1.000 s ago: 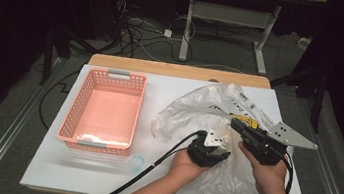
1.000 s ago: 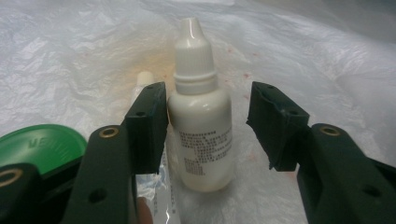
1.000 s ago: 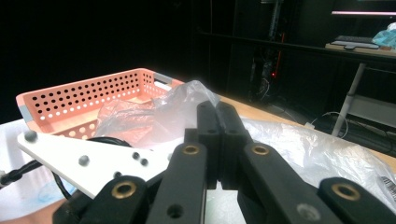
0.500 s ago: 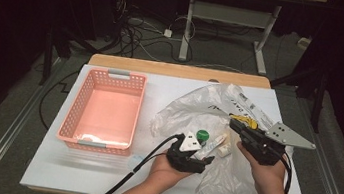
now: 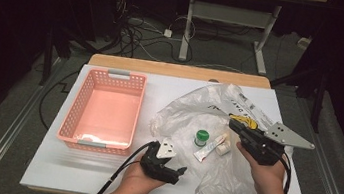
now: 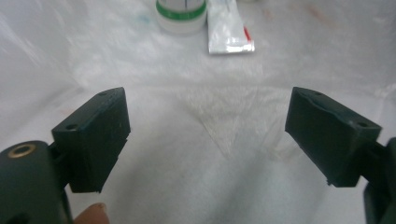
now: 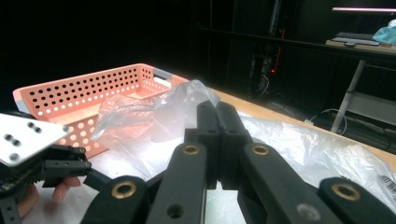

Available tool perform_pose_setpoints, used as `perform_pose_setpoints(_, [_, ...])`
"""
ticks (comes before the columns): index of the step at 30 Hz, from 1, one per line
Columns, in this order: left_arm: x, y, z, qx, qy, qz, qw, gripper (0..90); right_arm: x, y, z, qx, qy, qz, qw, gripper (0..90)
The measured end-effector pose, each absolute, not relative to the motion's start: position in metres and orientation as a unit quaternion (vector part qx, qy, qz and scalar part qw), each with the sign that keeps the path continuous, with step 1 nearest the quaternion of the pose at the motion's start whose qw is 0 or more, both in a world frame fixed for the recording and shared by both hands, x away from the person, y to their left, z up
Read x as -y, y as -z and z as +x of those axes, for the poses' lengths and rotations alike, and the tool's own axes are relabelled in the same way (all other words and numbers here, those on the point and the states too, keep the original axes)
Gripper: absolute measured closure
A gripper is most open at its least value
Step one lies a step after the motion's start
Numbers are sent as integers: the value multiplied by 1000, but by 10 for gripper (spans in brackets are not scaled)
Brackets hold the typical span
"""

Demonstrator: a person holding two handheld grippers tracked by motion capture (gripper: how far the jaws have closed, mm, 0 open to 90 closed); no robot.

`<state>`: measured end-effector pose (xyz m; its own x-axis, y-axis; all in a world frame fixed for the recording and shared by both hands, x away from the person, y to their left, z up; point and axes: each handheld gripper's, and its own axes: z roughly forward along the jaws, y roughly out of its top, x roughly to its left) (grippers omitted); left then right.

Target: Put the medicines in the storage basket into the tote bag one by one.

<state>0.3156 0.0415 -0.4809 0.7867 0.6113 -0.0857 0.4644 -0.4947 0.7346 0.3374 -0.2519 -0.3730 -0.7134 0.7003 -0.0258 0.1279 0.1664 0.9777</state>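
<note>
Clear plastic bag lies crumpled beside the pink basket, its edge pinched by the shut right gripper, seemingly to steady it. Ahead of the left gripper, whose empty jaws have just been opening, stand a green-capped jar and a tube. Pressed-together right jaws hold film before the basket.

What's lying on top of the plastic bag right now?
On the plastic bag lie a green-capped jar, a white tube and a small white piece. Anything beneath its crumpled folds stays hidden.

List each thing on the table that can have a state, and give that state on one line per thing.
Pink perforated plastic basket: upright, empty.
Clear plastic bag: crumpled, lying flat.
Green-capped white jar: upright, cap on.
White tube: lying flat.
Left gripper: jaws apart, just opening, nothing between.
Right gripper: shut.
</note>
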Motion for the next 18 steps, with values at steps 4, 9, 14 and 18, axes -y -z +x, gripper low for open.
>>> perform_pose_setpoints(4, [-29,486,318,-310,-78,881,347,86,251,374,338,-723,-578,288,246,900])
perform_pose_setpoints(9, [-20,486,314,-290,-82,887,351,201,251,375,338,-724,-577,290,244,900])
perform_pose_setpoints(14, [-16,485,316,-283,-80,886,358,346,249,375,339,-725,-574,289,245,900])
perform_pose_setpoints(18, [-14,485,315,-275,-81,885,366,535,247,374,338,-726,-573,289,248,900])
